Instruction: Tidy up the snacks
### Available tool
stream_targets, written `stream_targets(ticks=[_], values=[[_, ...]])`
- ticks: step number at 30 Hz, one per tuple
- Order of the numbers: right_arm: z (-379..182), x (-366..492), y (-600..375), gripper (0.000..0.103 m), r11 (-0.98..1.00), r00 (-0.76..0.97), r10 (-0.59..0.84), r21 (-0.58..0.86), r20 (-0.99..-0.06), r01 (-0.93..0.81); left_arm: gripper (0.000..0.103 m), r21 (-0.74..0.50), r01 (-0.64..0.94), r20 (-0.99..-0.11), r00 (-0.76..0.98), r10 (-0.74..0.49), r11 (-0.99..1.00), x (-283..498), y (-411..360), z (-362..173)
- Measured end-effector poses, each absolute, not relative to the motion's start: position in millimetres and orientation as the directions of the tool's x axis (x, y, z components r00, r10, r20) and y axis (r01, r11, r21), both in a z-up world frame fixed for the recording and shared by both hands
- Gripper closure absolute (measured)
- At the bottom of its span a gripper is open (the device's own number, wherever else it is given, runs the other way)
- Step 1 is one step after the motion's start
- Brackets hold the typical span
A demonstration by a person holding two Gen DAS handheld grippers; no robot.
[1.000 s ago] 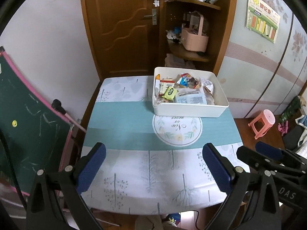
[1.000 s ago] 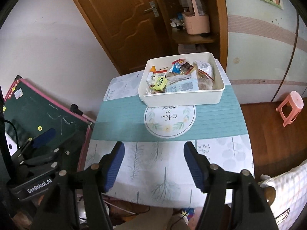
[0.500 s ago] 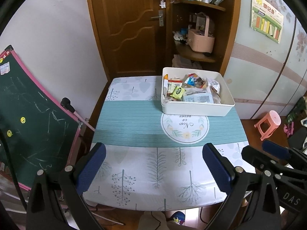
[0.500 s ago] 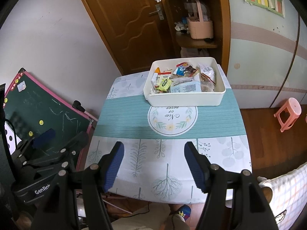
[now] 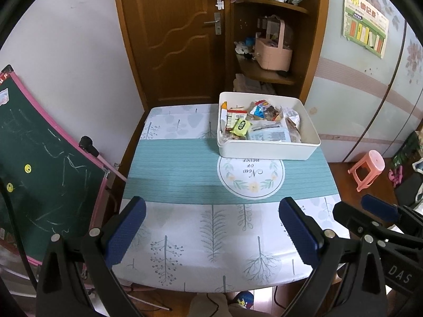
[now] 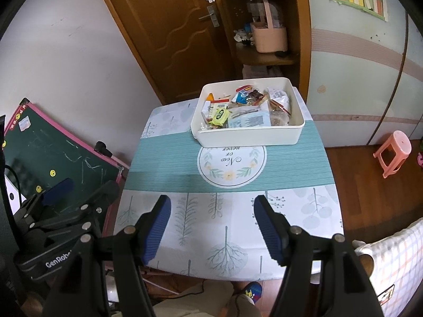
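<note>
A white bin [image 5: 267, 153] [image 6: 248, 137] stands at the far right of the small table [image 5: 185, 163] [image 6: 164, 163]. It holds several wrapped snacks, among them a yellow-green packet [image 5: 241, 126] [image 6: 219, 116] and a pale blue pack [image 5: 269, 133] [image 6: 249, 120]. My left gripper [image 5: 211, 233] hangs open above the table's near edge, nothing between its blue pads. My right gripper [image 6: 212, 228] is open too, high over the near edge and well short of the bin. Each gripper shows at the side of the other's view.
A green chalkboard [image 5: 34, 169] [image 6: 53, 153] leans at the table's left. Behind the table are a brown door [image 5: 174, 34] and a corner shelf with a pink basket [image 5: 273, 55] [image 6: 268, 35]. A pink stool [image 5: 367, 169] [image 6: 394, 155] stands on the floor at right.
Both views have pulled back and up a little, so the table and bin look smaller and more of the door shows. Both grippers stay open and empty.
</note>
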State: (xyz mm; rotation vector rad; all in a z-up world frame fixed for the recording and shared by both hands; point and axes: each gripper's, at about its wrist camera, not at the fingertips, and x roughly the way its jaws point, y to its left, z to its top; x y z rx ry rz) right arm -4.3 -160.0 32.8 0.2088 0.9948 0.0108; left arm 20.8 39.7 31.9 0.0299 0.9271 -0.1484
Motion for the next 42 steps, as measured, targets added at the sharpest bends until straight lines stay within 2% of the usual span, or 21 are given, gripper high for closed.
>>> stream_targets(ticks=[42], values=[[30, -1, -169, 0.037, 0.979, 0.536, 0.105, 0.182, -0.837, 0.093, 0.003, -0.048, 0.151, -0.821, 0.557, -0.125, 0.987, 23, 29, 22]])
